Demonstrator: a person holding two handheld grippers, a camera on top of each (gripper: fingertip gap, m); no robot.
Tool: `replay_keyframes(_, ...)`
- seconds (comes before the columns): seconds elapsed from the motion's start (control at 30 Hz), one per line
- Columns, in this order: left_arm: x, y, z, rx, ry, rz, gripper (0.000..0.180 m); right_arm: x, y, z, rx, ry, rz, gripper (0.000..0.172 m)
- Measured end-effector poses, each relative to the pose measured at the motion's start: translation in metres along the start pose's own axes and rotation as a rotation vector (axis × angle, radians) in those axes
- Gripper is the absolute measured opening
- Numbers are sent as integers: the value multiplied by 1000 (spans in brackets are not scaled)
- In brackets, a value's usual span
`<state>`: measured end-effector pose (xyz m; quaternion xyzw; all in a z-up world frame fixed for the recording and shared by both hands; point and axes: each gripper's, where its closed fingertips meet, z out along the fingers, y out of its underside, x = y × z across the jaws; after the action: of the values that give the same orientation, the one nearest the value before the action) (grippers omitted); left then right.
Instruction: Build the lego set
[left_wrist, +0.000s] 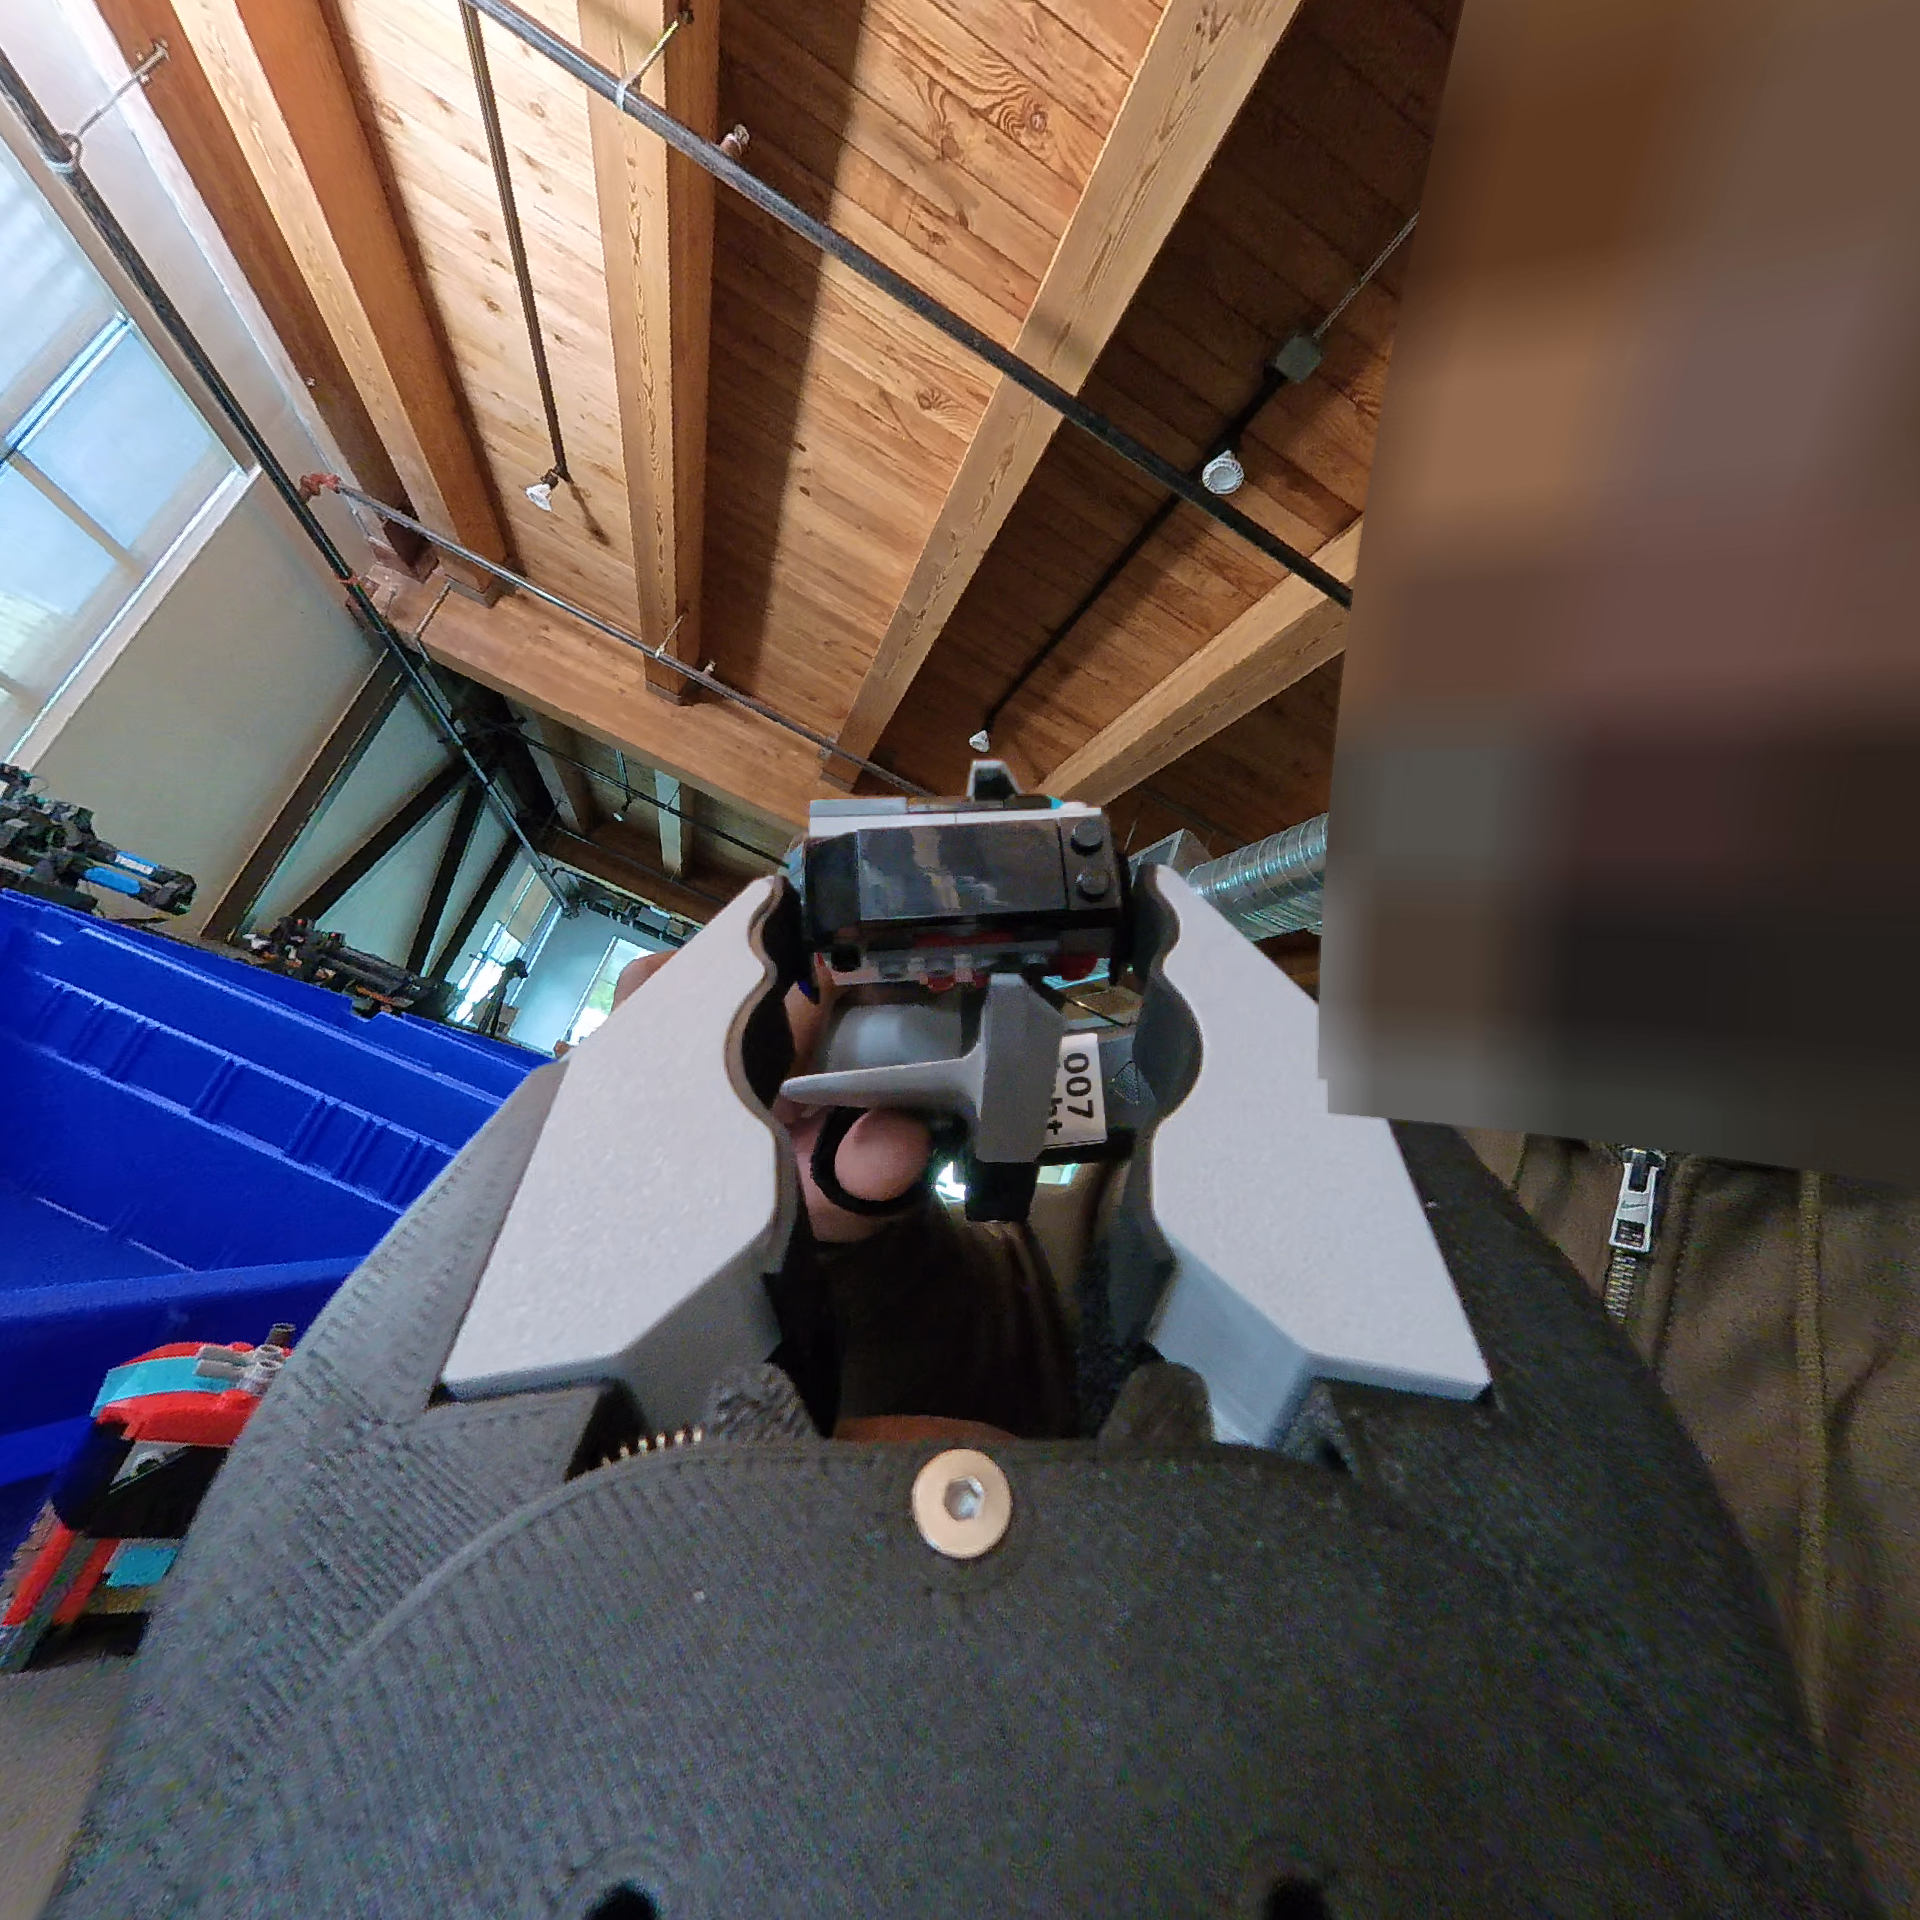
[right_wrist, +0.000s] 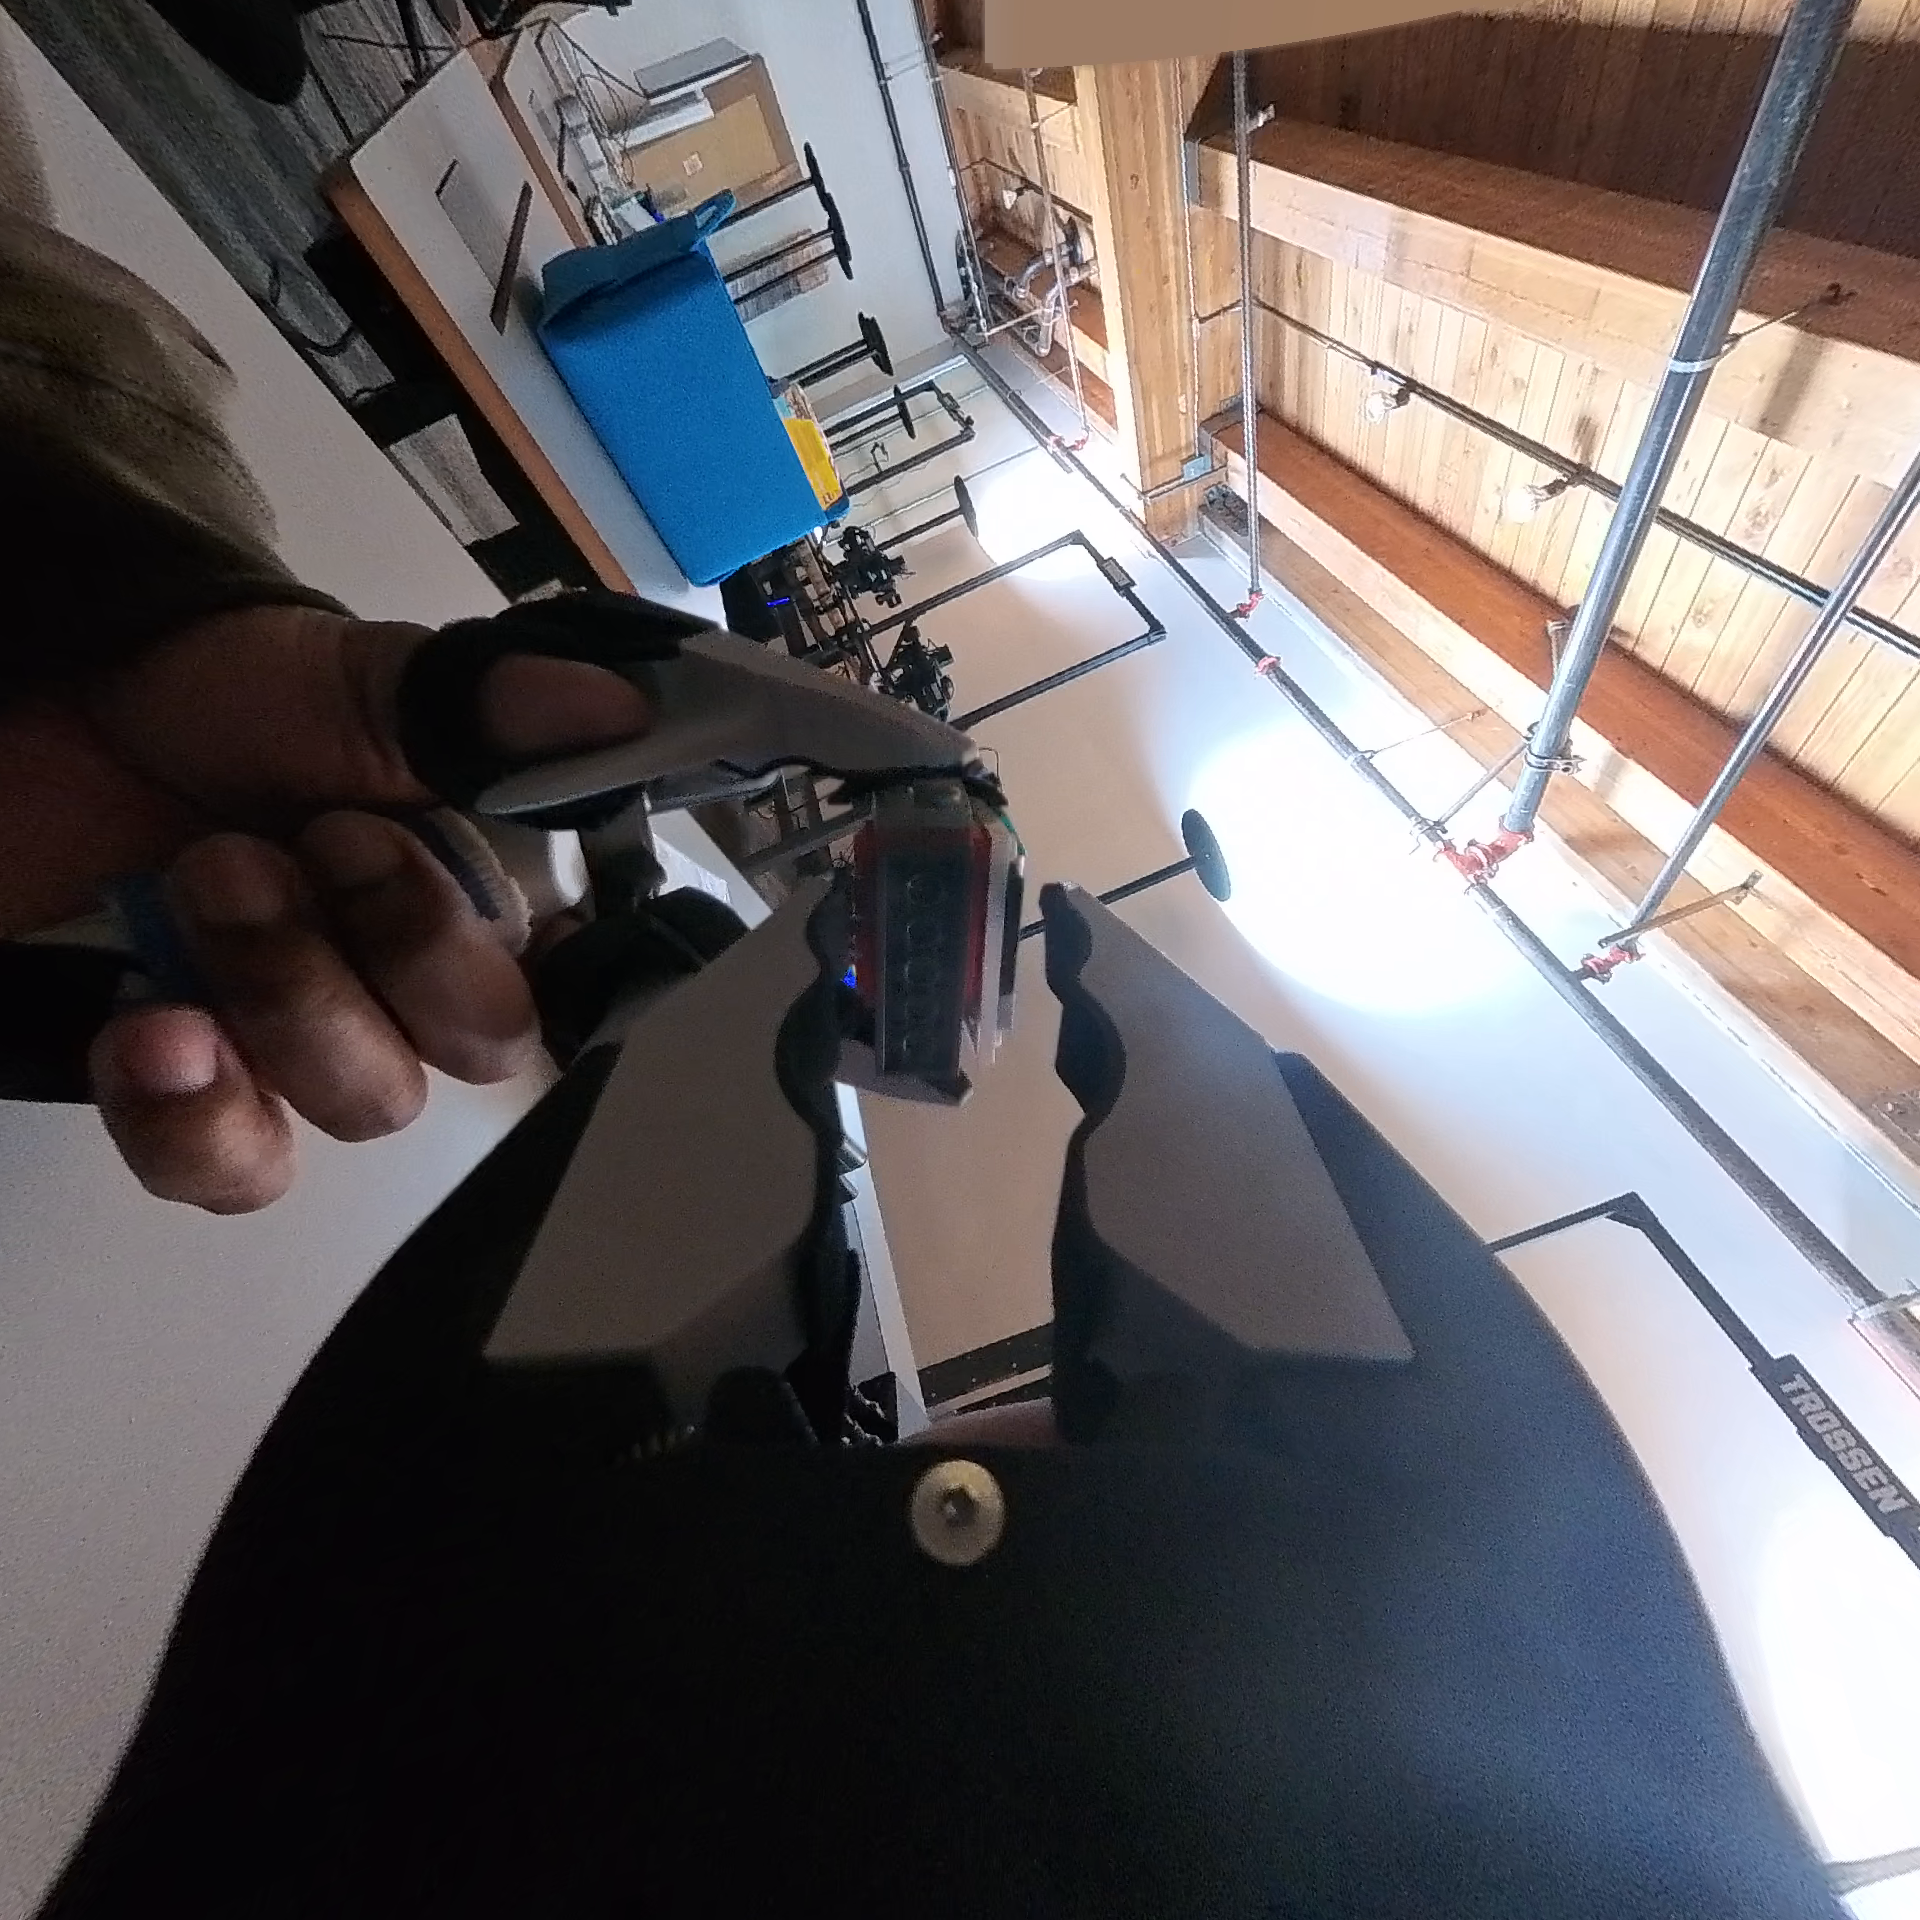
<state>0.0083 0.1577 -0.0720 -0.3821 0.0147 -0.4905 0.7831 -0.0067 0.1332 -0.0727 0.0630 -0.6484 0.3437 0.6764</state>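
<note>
Blue bin at nine o'clock; left gripper clamped on black toy-brick model; right gripper spread apart around it, right pad clear.

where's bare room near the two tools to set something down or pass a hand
Free: inside the blue bin, left of the left tool; white tabletop below the hand. Crowded: the left tool grips the brick model between the open fingers of the right tool.
</note>
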Motion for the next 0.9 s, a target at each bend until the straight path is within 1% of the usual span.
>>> replay_keyframes(0.1,1,0,0,-1,6,2,65,1,0,-2,7,3,8,38)
replay_keyframes(0.27,1,-3,0,9,-1,7,65,2,-10,-6,45,27,-47,35)
replay_keyframes(0.4,0,-2,0,5,-9,14,65,2,-13,-7,60,28,-54,34)
replay_keyframes(0.6,-2,-2,-1,4,-21,13,65,-1,-13,-7,57,15,-69,29)
replay_keyframes(0.9,-6,-2,-1,6,-35,9,65,-1,-11,-6,48,11,-65,28)
